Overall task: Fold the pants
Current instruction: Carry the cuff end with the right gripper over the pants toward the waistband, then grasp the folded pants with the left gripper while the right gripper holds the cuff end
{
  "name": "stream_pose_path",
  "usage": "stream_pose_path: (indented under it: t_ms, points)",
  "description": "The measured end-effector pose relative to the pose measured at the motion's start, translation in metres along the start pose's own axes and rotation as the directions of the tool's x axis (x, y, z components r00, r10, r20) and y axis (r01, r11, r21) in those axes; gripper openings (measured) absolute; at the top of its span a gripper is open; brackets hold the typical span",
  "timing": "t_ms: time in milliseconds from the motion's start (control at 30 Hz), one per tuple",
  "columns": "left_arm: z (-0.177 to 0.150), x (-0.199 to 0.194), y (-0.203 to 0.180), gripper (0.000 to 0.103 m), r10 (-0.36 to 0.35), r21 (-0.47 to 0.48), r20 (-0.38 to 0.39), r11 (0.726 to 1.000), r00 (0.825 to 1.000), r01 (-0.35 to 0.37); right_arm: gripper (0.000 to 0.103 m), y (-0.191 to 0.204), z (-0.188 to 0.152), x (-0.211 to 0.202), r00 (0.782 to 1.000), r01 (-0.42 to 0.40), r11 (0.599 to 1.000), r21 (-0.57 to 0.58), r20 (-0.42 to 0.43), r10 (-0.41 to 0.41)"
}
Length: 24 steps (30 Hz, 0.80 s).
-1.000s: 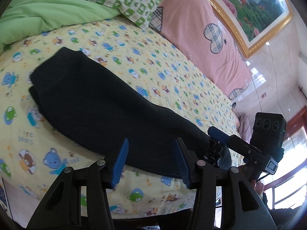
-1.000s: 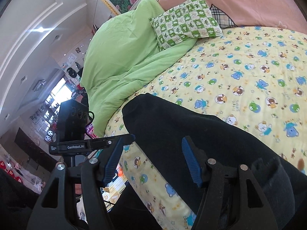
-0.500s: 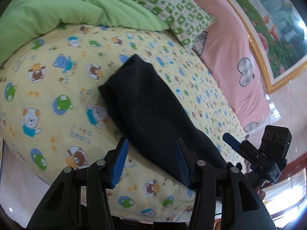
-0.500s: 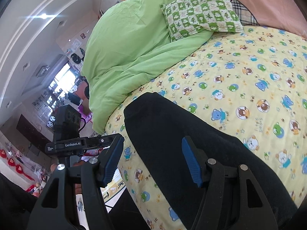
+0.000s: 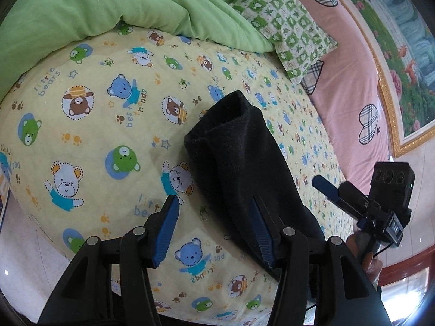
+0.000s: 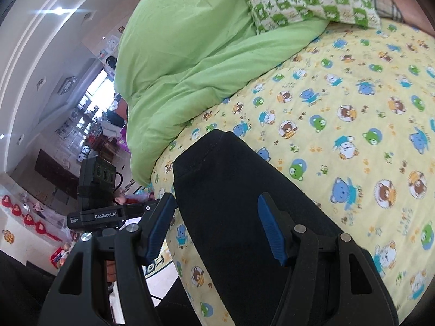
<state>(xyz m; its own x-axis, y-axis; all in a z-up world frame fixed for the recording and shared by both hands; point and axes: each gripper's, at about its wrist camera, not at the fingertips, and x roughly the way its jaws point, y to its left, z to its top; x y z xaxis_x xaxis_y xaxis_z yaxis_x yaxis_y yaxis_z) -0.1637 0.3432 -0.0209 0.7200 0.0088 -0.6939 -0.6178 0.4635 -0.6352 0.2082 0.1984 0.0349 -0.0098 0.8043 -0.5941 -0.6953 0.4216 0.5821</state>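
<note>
Both tools gape, holding nothing: left tool (image 5: 214,231), right tool (image 6: 217,228) over the pants (image 5: 244,168). I fear pinching the bedsheet (image 5: 95,103) too.

The pants (image 5: 242,163) are dark, fuzzy matt cloth — knit-like. The bed sheet (image 5: 108,108) is soft printed cotton-like fabric; the quilt (image 6: 176,62) is smooth green cloth. Each hand-held gripper (image 5: 214,231) (image 6: 214,228) is matt black plastic with ribbed blue pads (image 5: 165,231) — and shiny metal pins.
</note>
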Motion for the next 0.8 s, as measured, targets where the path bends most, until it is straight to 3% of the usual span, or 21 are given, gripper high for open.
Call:
stream_pose_path:
  t_ms: [367,567,733,767,800]
  points:
    - [0.008,0.022,0.001,0.055,0.037,-0.036,-0.026,0.999,0.999,-0.038,0.064,-0.013,0.063,0.068,0.981,-0.034,0.994,-0.1,-0.192,0.014]
    - [0.014,0.03,-0.001,0.055,0.038,-0.044,-0.019,0.998,0.999,-0.039,0.064,-0.012,0.073,0.106,0.965,-0.062,0.987,-0.147,-0.263,0.022]
    - [0.017,0.035,-0.003,0.052,0.048,-0.049,-0.004,0.998,0.999,-0.048,0.046,-0.015,0.073,0.127,0.953,-0.063,0.984,-0.169,-0.304,0.009]
    - [0.018,0.038,-0.004,0.046,0.052,-0.048,-0.001,0.997,0.999,-0.052,0.045,-0.015,0.073,0.128,0.953,-0.062,0.983,-0.171,-0.304,0.007]
    - [0.018,0.039,-0.004,0.033,0.056,-0.046,0.0,0.997,0.998,-0.056,0.041,-0.016,0.072,0.129,0.953,-0.057,0.983,-0.172,-0.301,0.003]
